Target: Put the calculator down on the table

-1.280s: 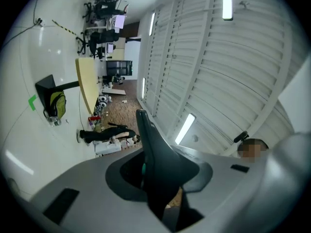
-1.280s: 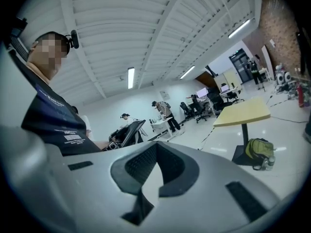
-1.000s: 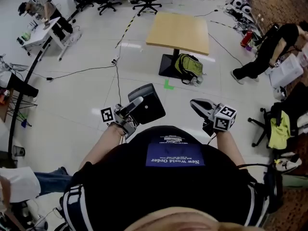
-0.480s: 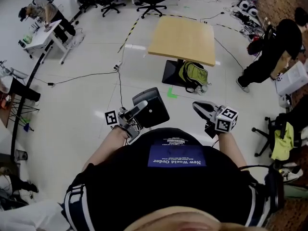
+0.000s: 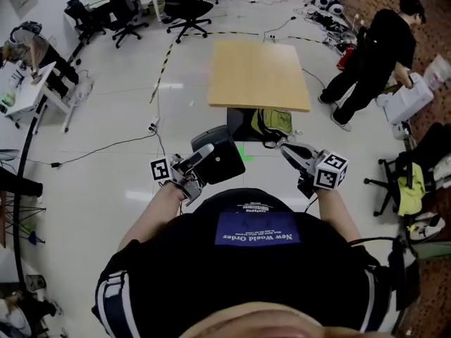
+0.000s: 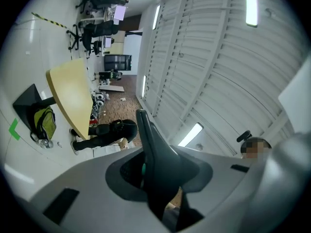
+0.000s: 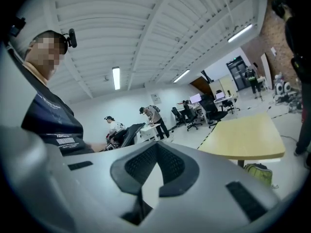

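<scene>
Your left gripper (image 5: 201, 153) is clamping the dark calculator (image 5: 224, 159) by one edge, its jaws standing partly apart around the body. You're carrying it in the air just short of the near edge of the wooden table (image 5: 258, 74). Your right gripper (image 5: 289, 150) is hanging beside it, also short of the table, jaws pressed together on nothing. A green backpack (image 5: 271, 122) is lying under the table, by its base.

1. The calculator (image 5: 220, 155) is a dark, flat slab, tilted and clamped by one edge in the left gripper (image 5: 200, 158), in the air just short of the table's near edge.
2. The table (image 5: 258, 72) has a square, pale wooden top on a dark base.
</scene>
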